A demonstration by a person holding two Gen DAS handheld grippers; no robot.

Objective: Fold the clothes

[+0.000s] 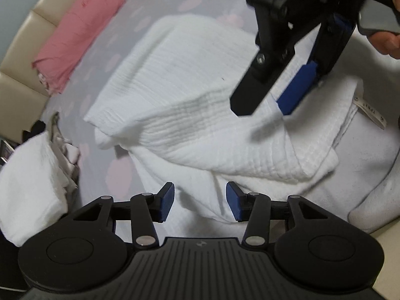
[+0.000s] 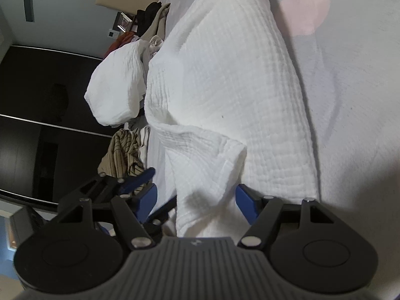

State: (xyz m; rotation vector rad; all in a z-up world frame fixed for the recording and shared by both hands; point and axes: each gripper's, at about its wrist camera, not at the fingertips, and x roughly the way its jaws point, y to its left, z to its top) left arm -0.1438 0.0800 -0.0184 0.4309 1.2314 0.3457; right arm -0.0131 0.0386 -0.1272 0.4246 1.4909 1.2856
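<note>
left wrist: white garment (image 1: 200,105) at centre on bed (image 1: 160,20), neck tag (image 1: 370,111) at 3 o'clock, print unreadable. left gripper (image 1: 200,201) jaws apart, empty. right gripper (image 1: 271,100) at 1 o'clock, jaws wide w/ cloth between.

Bedroom surroundings, non-garment items

Grey bedspread (image 1: 160,7) with pale pink blotches; cream padded headboard (image 1: 17,92) at nine o'clock; dark wardrobe doors (image 2: 37,105) at nine o'clock; framed picture (image 2: 123,22) at eleven o'clock.

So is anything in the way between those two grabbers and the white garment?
Nothing visible. The left gripper hangs open just over the white garment, and the right gripper is open with a fold of the cloth between its fingers.
</note>
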